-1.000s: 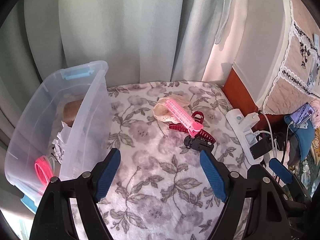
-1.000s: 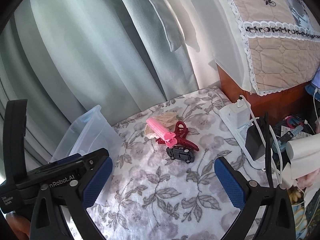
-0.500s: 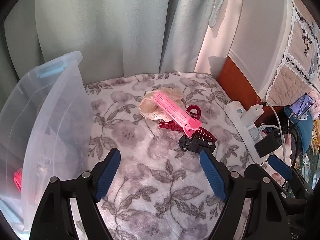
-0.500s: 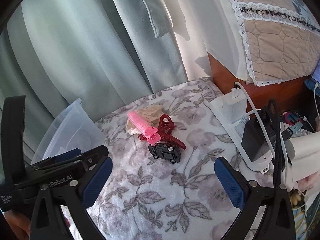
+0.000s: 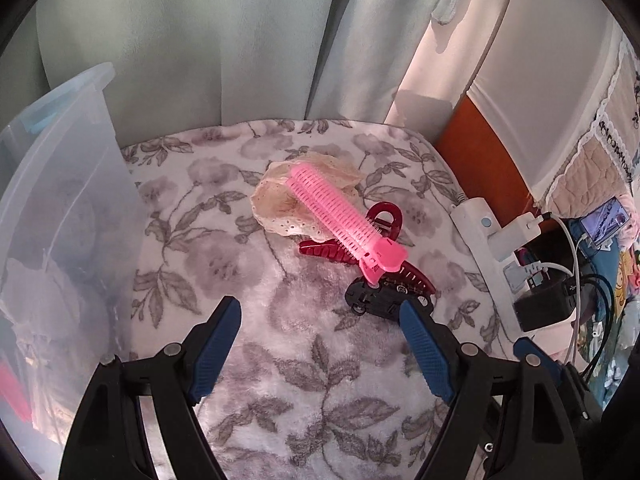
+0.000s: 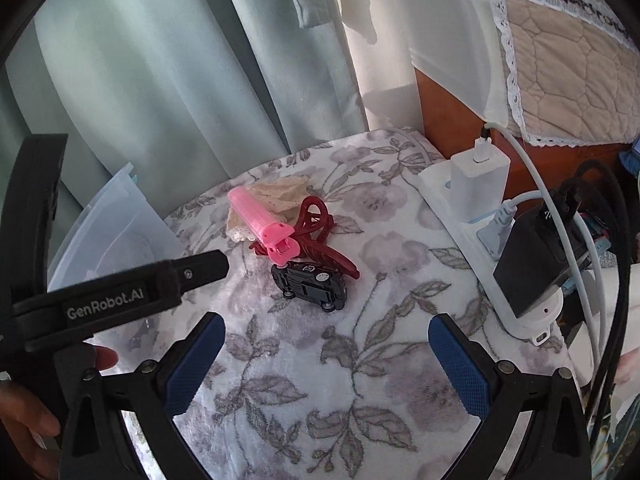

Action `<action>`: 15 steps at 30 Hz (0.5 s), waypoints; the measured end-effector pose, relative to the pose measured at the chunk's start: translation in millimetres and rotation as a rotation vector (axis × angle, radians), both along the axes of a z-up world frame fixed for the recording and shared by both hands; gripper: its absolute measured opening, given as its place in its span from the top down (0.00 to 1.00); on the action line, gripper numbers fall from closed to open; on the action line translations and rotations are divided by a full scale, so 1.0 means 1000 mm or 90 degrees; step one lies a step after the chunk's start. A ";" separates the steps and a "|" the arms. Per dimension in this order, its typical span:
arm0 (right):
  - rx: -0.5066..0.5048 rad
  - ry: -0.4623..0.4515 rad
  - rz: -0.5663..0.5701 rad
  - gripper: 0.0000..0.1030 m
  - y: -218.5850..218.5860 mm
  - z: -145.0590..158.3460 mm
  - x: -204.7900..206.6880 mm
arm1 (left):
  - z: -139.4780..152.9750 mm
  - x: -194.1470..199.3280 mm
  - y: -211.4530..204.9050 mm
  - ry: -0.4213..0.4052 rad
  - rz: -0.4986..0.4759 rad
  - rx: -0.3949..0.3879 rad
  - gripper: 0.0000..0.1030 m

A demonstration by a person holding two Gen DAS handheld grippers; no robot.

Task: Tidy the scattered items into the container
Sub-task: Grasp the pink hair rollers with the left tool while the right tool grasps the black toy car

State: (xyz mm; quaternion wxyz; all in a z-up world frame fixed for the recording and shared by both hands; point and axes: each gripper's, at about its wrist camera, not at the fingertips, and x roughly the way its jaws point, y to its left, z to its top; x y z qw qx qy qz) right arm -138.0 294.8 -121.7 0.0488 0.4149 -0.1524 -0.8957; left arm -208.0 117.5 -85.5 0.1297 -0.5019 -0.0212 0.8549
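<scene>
The hair roller (image 5: 344,216) lies across a lace cloth (image 5: 276,204) and a claw clip (image 5: 360,248), with the toy car (image 5: 384,300) just in front, the container (image 5: 68,208) off left and the power strip (image 5: 480,252) right.

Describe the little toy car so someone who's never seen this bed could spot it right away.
On the floral blanket, right of the clear plastic bin, lies a small pile of hair things. The toy car sits at its near end, touching the pink hair roller clip and dark red claw clip: black, flipped, wheels showing.
</scene>
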 end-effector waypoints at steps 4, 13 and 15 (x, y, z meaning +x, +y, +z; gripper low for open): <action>-0.013 -0.008 0.003 0.00 0.002 -0.009 -0.005 | -0.008 -0.012 0.007 -0.016 0.003 0.015 0.20; -0.009 -0.010 0.042 0.10 -0.009 -0.023 -0.015 | -0.016 -0.037 0.024 -0.024 -0.011 0.041 0.26; -0.015 -0.019 0.039 0.11 -0.008 -0.027 -0.017 | -0.017 -0.043 0.026 -0.025 -0.008 0.054 0.27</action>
